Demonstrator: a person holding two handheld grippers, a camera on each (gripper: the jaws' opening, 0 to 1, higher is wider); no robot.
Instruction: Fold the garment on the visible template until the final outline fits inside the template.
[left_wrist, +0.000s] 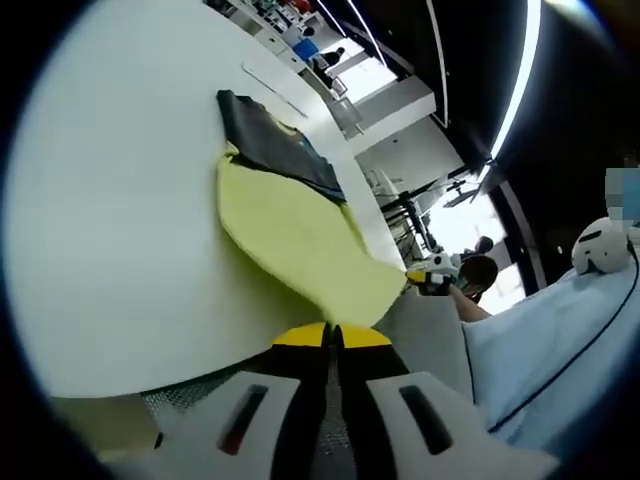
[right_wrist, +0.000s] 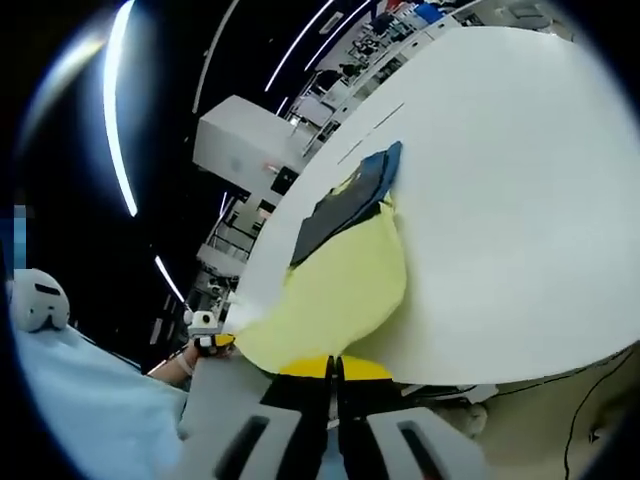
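My left fingers (left_wrist: 332, 335) are pressed together at the white tabletop's (left_wrist: 120, 230) near edge; my right fingers (right_wrist: 334, 366) likewise. The yellow garment (left_wrist: 300, 240) lies flat by that edge, overlapping a dark template (left_wrist: 272, 140) beyond.

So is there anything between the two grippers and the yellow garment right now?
Nothing visible. The left gripper and the right gripper both sit closed right at the edge of the yellow garment, apparently pinching it over the white table.

Dark ceiling with long light strips (right_wrist: 115, 120), white table (left_wrist: 110, 230), distant shelving (right_wrist: 400, 30).
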